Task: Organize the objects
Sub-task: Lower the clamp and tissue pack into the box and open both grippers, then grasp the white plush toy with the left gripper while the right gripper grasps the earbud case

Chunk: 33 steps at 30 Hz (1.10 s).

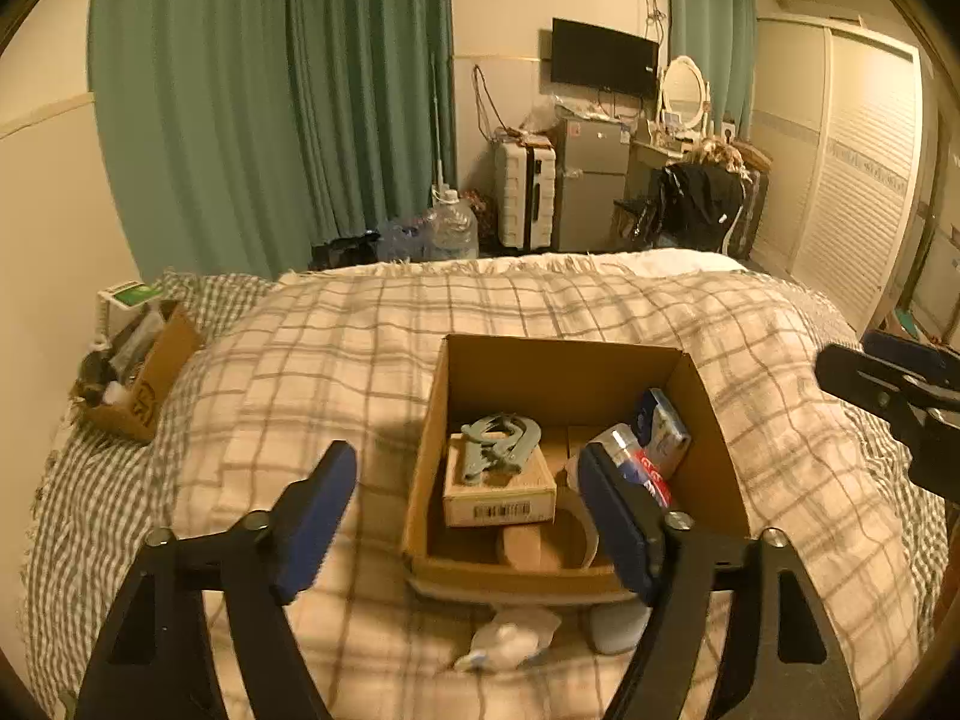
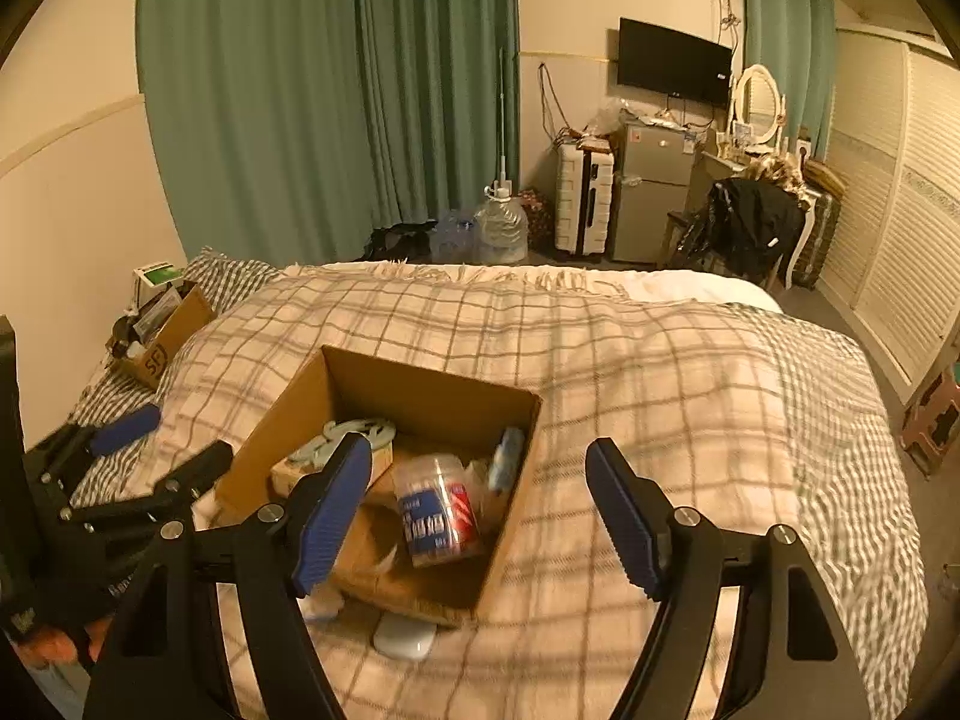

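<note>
I hold both the left gripper point(image 1: 468, 516) and the right gripper point(image 2: 474, 510) spread wide and empty above the cardboard box point(image 1: 708, 420) on the bed. A white mouse point(image 2: 403, 639) lies outside, touching its near wall. I judge the mouse light, hard and slippery, so I would pinch its two long sides.

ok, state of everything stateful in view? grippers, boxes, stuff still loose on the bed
left gripper: open, empty
right gripper: open, empty
cardboard box: open-topped, partly filled
swab jar: in the box, tilted
green clips: in the box, on a small carton
white oval object: on the blanket, outside the box
crumpled wrapper: on the blanket, outside the box
second box: open, filled, by the wall
</note>
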Motion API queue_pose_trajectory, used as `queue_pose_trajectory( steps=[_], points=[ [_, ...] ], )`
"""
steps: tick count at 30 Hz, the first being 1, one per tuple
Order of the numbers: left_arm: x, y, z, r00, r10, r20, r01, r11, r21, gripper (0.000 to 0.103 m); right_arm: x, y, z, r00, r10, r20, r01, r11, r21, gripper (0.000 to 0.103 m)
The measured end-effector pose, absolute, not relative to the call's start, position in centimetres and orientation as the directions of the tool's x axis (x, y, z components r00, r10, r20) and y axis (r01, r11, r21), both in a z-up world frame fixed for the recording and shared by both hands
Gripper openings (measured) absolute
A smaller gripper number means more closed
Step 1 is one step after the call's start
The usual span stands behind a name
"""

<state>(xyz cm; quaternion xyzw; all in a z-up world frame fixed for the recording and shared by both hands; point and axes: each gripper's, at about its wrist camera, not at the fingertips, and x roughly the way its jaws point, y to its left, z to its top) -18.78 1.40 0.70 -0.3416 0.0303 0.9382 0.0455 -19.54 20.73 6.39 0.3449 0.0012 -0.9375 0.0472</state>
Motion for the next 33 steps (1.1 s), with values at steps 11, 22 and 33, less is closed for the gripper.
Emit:
queue_pose_trajectory(
  steps=[11,22,33],
  points=[
    [-12.4,-0.9,0.5,-0.782,0.03,-0.622,-0.057,-0.998,0.024,0.092,-11.7,20.8,5.7,-0.78,-0.013,-0.625,0.035,-0.999,-0.023,0.084],
    [-10.7,0.1,-6.7,-0.715,-0.027,-0.698,-0.025,-0.998,0.063,0.099,-12.2,19.4,-2.2,-0.735,0.056,-0.676,-0.001,-0.997,-0.082,0.09],
    [-13.1,3.2,-13.9,-0.591,-0.086,-0.802,-0.054,-0.988,0.146,0.099,-14.1,20.8,-7.6,-0.662,0.064,-0.747,-0.048,-0.998,-0.043,0.09]
  ],
)
